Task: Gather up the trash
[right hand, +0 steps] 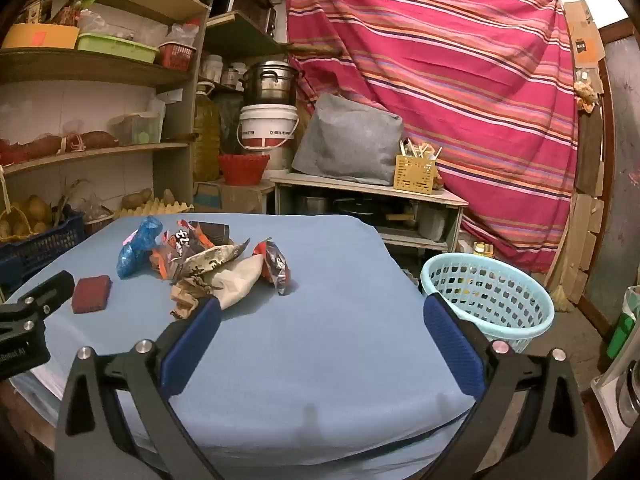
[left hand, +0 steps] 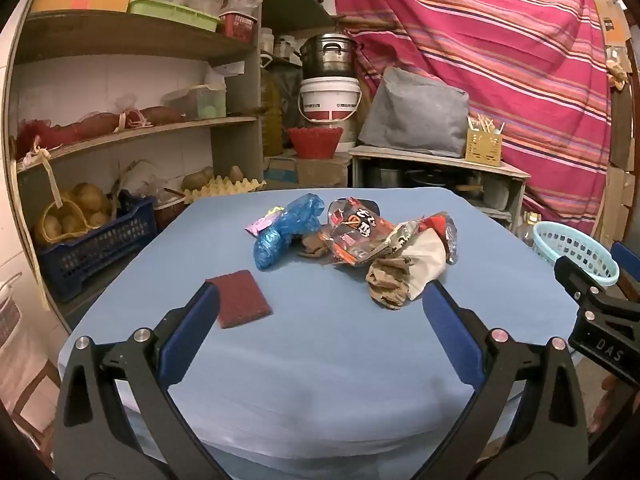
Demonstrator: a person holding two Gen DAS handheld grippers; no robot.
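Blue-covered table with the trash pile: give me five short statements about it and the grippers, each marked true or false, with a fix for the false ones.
1. The dark red rectangular scouring pad lies apart from the trash pile. True.
2. The crumpled blue plastic bag is inside the light blue perforated plastic basket. False: it lies on the blue-covered table at the left of the pile.
3. The left gripper is open and holds nothing. True.
4. The right gripper is shut on the orange and black snack wrapper. False: it is open and empty; the wrapper lies in the pile.
5. The basket stands on the table. False: it sits beyond the table's right edge.
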